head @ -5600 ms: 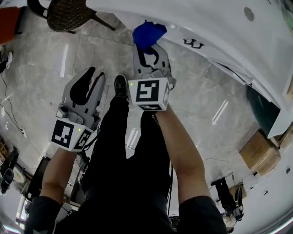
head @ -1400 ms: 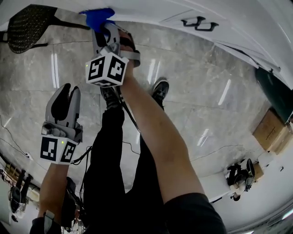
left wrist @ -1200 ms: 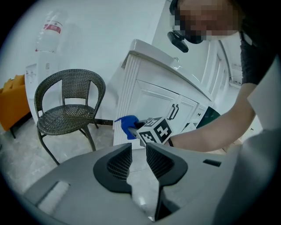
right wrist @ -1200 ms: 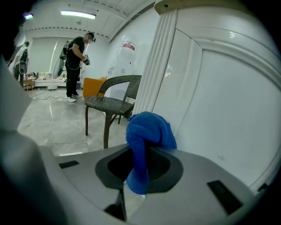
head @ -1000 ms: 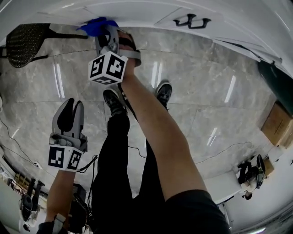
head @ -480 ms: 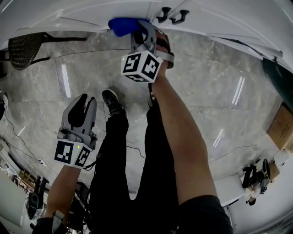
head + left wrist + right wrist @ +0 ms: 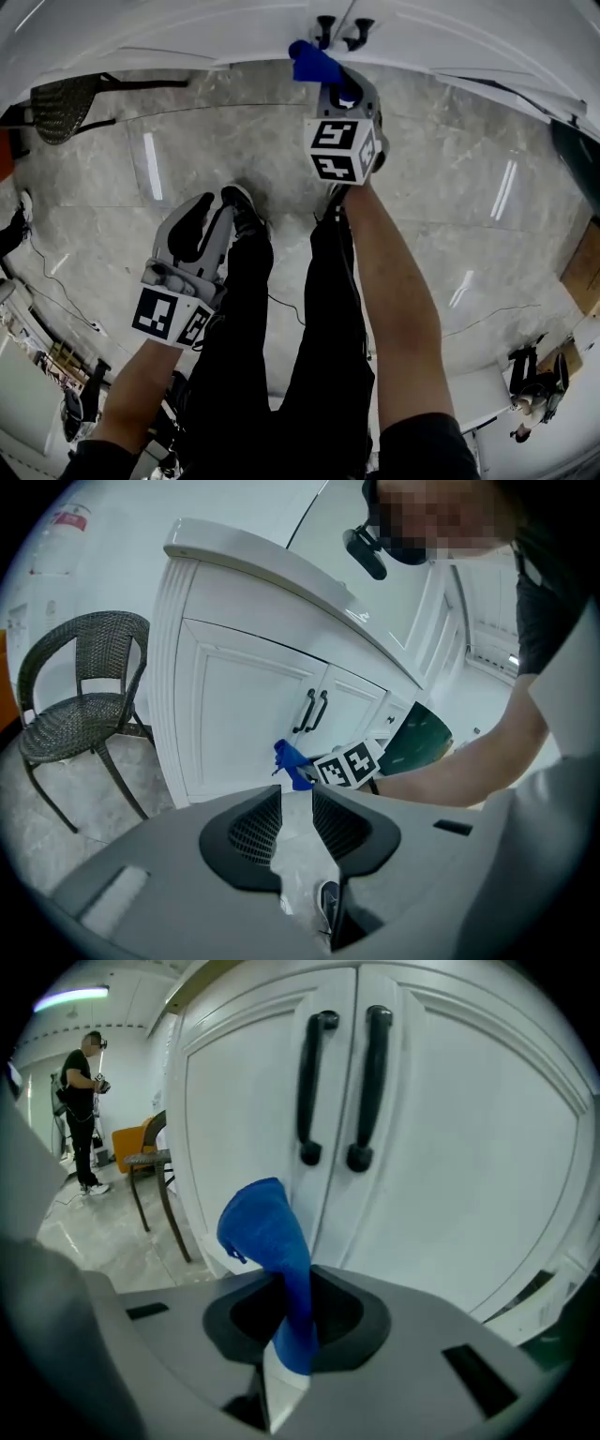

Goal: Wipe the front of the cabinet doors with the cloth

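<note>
Where the right claw (image 7: 295, 1314) is clamped on the crumpled blue cloth (image 7: 272, 1232), the cloth's free end stands up ahead of its tips, close before the white panelled cabinet doors (image 7: 469, 1166); contact cannot be confirmed. The seam between the doors runs directly ahead of this claw, with two black bar handles (image 7: 314, 1087) above the cloth. The left claw (image 7: 295, 822) is narrowly parted and empty, well back from the cabinet. Grey marble floor (image 7: 441, 225) lies open around both claws. A dark wicker chair (image 7: 80, 696) stands far to its left.
</note>
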{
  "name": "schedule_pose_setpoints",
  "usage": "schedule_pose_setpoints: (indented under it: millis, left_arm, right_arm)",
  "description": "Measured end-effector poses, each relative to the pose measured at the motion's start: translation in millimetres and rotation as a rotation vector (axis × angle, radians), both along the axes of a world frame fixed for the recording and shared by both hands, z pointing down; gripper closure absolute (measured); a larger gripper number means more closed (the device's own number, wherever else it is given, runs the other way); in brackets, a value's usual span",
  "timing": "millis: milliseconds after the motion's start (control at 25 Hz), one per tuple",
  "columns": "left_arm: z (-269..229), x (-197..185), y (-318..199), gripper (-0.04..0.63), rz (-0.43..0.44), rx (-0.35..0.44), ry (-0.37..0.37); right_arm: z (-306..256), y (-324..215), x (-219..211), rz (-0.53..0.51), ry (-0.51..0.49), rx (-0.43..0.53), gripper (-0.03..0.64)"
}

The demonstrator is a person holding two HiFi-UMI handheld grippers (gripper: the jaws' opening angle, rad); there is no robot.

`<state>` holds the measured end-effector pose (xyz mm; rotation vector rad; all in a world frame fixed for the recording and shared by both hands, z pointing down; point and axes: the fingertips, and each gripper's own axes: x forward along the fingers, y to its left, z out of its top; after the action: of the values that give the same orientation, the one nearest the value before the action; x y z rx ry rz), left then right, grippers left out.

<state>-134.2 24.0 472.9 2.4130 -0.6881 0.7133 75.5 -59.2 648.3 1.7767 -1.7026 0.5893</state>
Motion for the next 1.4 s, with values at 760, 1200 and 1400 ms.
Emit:
schedule_pose_setpoints:
  millis: [760,1200,1400]
  left_arm:
    - [0.8,-179.6,-66.9,0.491,-0.229,0.012,-0.036]
    - [18.7,-155.0,-57.9,0.491,-0.196,-0.006,-0.058]
    - [21.9,-116.4,-43.9,0.491,-0.135,0.005,-0.070]
  right_arm:
    - [37.8,-122.4,-245.4,-0.011,-0.488,-0.167,0.560]
    - [70.6,-107.5,-156.7,0.344,-0.761,-0.054,0.560]
    - [72.4,-63.4,-79.7,0.466,-0.792,-0.020,0.560]
